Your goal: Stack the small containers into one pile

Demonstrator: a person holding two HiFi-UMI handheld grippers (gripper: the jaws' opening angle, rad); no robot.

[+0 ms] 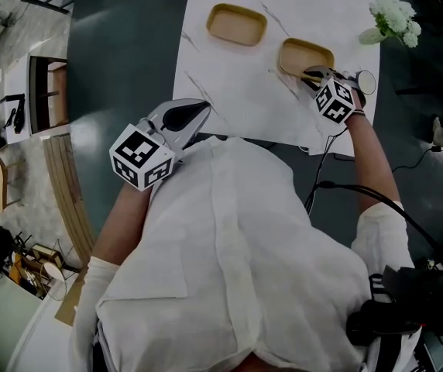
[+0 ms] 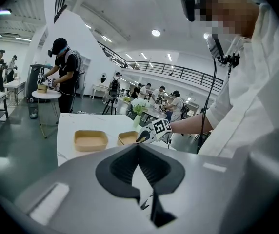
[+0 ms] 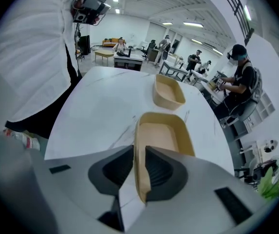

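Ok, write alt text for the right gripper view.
The claw straddles the near wall of a tan tray on a white table; a second tan tray sits beyond it. People work at other tables behind.

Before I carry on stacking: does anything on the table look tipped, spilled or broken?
Nothing stands out. The far container and near container sit upright, empty and apart on the table. The right gripper straddles the near container's wall.
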